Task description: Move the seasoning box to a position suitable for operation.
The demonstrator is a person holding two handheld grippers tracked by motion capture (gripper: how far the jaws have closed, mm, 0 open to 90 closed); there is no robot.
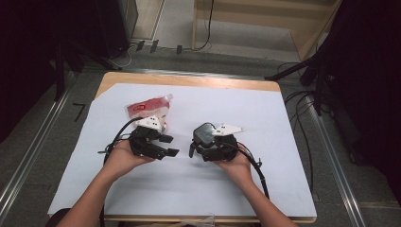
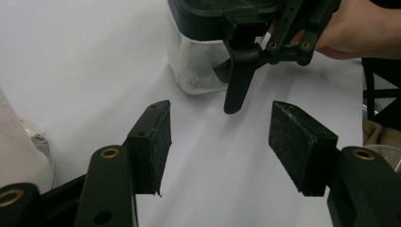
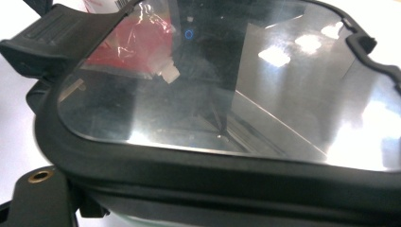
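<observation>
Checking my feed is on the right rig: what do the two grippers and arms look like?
Both grippers, left gripper and right gripper, are black, each topped by a grey three-cornered plate and trailing a black cable. The left's pads are dark, rough-faced blocks; brass-coloured rivets mark the links. Forearms are bare, no sleeves.

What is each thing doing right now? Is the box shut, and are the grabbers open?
Box: clear, black lid on, standing on the white sheet, held by the right gripper.
Red pouch: lying on the sheet, untouched.
Left gripper: open, nothing between its pads.
Right gripper: closed on the box.
White sheet: lying flat on the table.
</observation>
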